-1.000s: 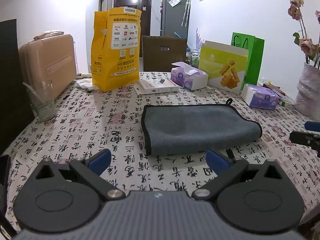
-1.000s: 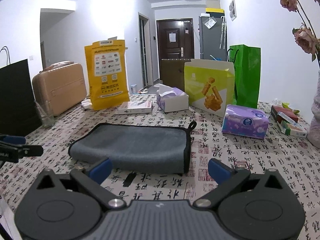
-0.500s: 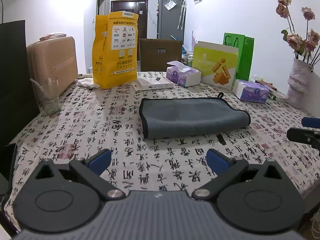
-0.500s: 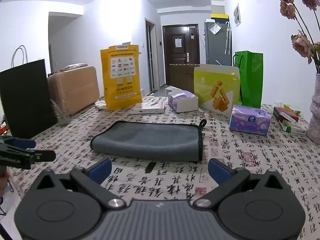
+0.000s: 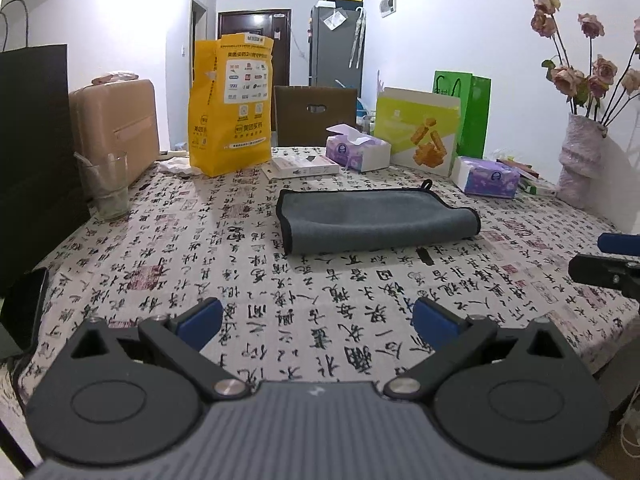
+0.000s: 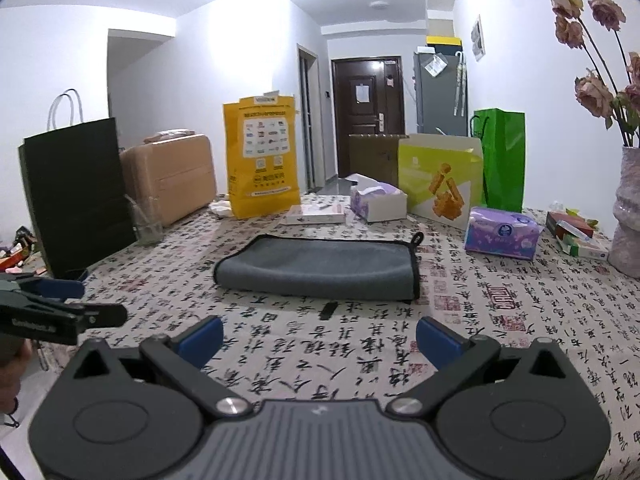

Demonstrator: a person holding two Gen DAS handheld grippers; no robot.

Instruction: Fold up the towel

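A grey towel with black edging [image 5: 372, 220] lies folded flat in the middle of the table; it also shows in the right wrist view [image 6: 320, 268]. My left gripper [image 5: 318, 320] is open and empty, well back from the towel near the table's front edge. My right gripper [image 6: 320, 338] is open and empty, also well short of the towel. Each gripper's tip shows at the edge of the other's view, the right one [image 5: 612, 256] and the left one [image 6: 60, 304].
The patterned tablecloth [image 5: 280, 300] covers the table. A glass [image 5: 106, 188], tan case [image 5: 116, 124], yellow bag [image 5: 230, 104], tissue boxes [image 5: 358, 152], green bag [image 5: 472, 112] and flower vase [image 5: 582, 160] stand along the back and sides. A black bag [image 6: 76, 192] stands at left.
Both grippers have pulled back and risen away from the towel, which now looks smaller and farther. The towel lies unmoved. Both grippers stay open.
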